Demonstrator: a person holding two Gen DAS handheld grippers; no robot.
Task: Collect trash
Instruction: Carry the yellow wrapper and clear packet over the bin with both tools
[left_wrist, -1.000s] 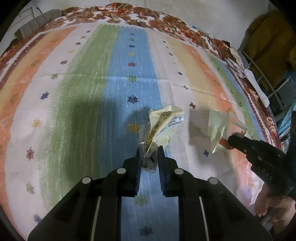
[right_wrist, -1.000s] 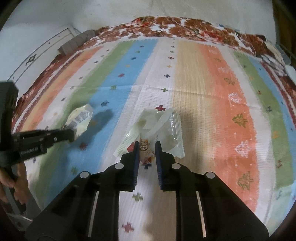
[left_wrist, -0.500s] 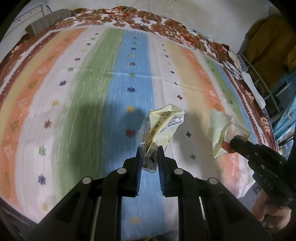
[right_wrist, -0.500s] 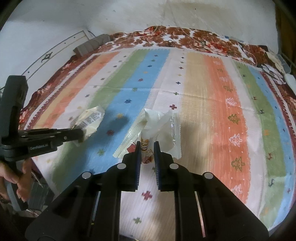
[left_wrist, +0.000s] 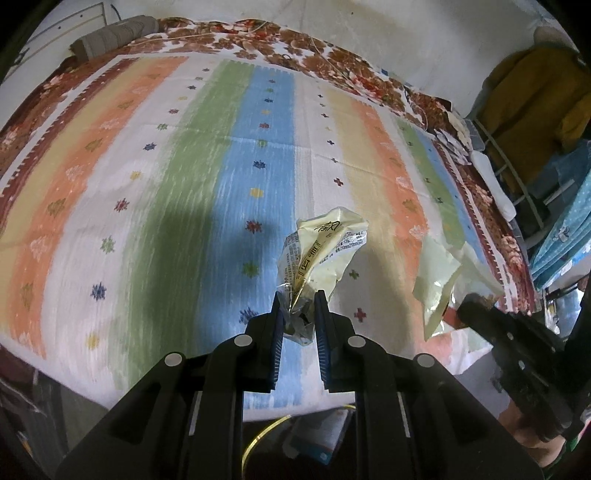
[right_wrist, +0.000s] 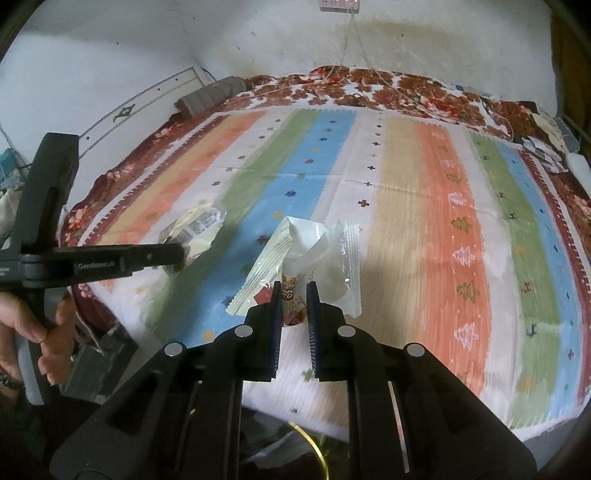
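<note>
My left gripper (left_wrist: 298, 308) is shut on a crumpled yellow snack wrapper (left_wrist: 323, 251) with black print, held up above the striped bedspread (left_wrist: 184, 184). My right gripper (right_wrist: 292, 297) is shut on a pale, partly clear plastic wrapper (right_wrist: 314, 251) with a red and brown label, also lifted off the bed. In the left wrist view the right gripper (left_wrist: 463, 308) shows at the right edge with its pale wrapper (left_wrist: 436, 280). The right wrist view has the left gripper (right_wrist: 179, 254) at the left with its yellow wrapper (right_wrist: 194, 230), a hand (right_wrist: 33, 325) on the handle.
The bedspread (right_wrist: 443, 221) lies over a brown floral blanket (right_wrist: 369, 88) against a white wall. A grey roll (right_wrist: 210, 96) rests at the far corner. Clothes on a rack (left_wrist: 535, 96) stand to the right. Below the bed's near edge, a yellow-rimmed container (right_wrist: 314, 446) shows between the gripper bodies.
Both grippers rose and drew back from the bed with their wrappers. The bed's near edge and the floor below it have come into view.
</note>
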